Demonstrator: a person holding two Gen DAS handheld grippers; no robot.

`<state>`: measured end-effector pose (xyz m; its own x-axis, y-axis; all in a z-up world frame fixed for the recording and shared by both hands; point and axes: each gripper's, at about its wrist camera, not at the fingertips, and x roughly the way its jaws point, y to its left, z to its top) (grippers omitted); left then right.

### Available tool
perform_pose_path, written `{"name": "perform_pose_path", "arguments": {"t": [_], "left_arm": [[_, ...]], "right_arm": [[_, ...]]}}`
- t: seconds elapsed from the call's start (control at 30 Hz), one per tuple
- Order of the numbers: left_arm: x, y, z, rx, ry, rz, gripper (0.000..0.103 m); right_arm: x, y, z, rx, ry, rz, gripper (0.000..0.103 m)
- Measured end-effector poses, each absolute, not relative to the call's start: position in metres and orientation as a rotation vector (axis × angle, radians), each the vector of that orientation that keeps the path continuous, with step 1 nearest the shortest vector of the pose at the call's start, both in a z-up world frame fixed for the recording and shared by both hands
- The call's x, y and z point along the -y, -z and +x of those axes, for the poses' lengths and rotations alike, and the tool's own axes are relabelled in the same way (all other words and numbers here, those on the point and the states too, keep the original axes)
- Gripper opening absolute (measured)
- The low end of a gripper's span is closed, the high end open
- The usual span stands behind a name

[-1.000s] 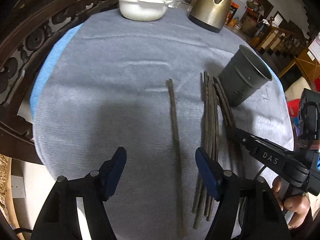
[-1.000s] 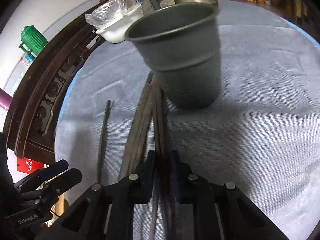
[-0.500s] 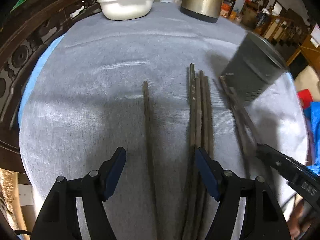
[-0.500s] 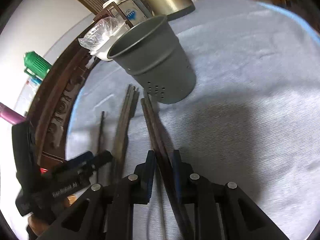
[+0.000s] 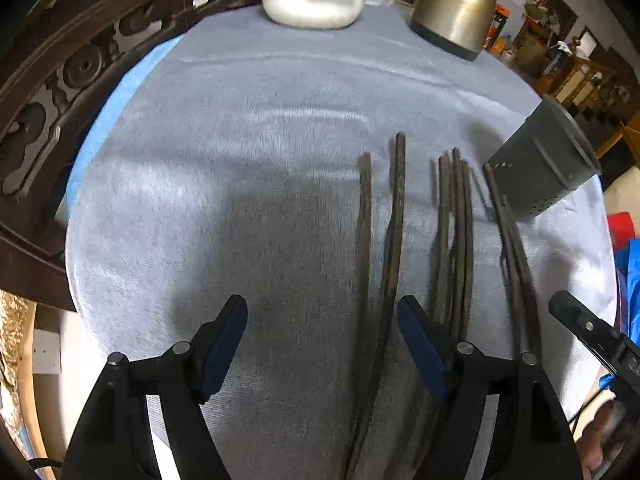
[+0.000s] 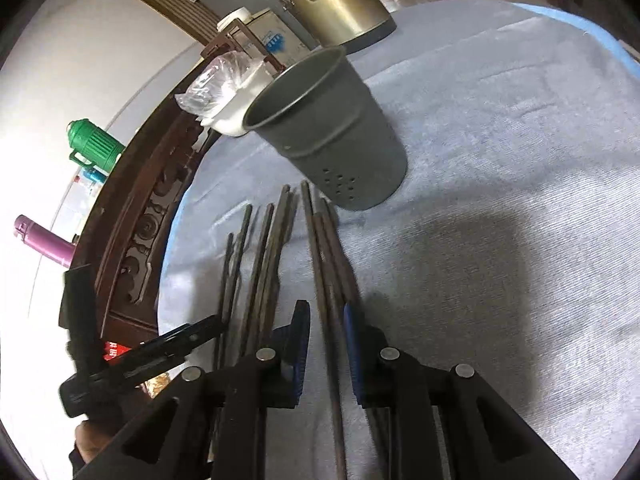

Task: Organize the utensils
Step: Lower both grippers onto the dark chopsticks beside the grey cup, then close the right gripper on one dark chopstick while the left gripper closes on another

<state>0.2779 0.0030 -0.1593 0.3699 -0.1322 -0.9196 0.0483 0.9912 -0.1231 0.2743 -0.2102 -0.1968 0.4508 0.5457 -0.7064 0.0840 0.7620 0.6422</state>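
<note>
Two grippers work beside the holder [image 6: 328,136]: right gripper [image 6: 326,330] clamps chopsticks [image 6: 326,248] for loading, left gripper [image 5: 322,344] gapes over loose sticks [image 5: 394,216].

Chopsticks and holder on the cloth-covered surface.
Dark, slender chopsticks [image 5: 458,236] are lying roughly parallel in loose groups, tips pointing toward a grey perforated holder [image 6: 332,136] that is standing upright, open-topped, just beyond them.

The left wrist camera looked steeply down along its fingers, close over the grey cloth [image 5: 240,200]. The right wrist camera sat equally low, angled less steeply and tilted. Both views shared the chopsticks [image 5: 456,240] [image 6: 264,264], cup [image 5: 544,168] [image 6: 340,136], kettle [image 5: 456,4] [image 6: 340,0] and bowl [image 5: 312,0] [image 6: 236,112].
</note>
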Motion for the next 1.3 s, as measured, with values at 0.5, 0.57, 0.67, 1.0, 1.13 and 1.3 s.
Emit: {"name": "perform_pose_path", "arguments": {"t": [0.5,0.57,0.67,1.0,1.13,1.3], "left_arm": [[-0.012,0.165,0.329,-1.225,0.128,-0.111,0.068],[-0.014,0.168,0.317,-1.222,0.12,-0.086,0.065],[-0.016,0.169,0.32,-1.214,0.108,-0.068,0.055],[-0.03,0.164,0.31,-1.229,0.154,-0.06,0.041],[-0.036,0.165,0.326,-1.251,0.168,-0.084,0.043],[-0.037,0.165,0.35,-1.284,0.169,-0.077,0.044]], "right_arm": [[0.209,0.22,0.313,-1.215,-0.323,0.629,0.02],[0.208,0.221,0.314,-1.222,-0.32,0.634,0.019],[0.214,0.223,0.311,-1.232,-0.286,0.649,0.015],[0.209,0.213,0.306,-1.277,-0.217,0.534,0.016],[0.191,0.21,0.321,-1.278,-0.204,0.412,0.017],[0.173,0.206,0.337,-1.268,-0.197,0.301,0.017]]}}
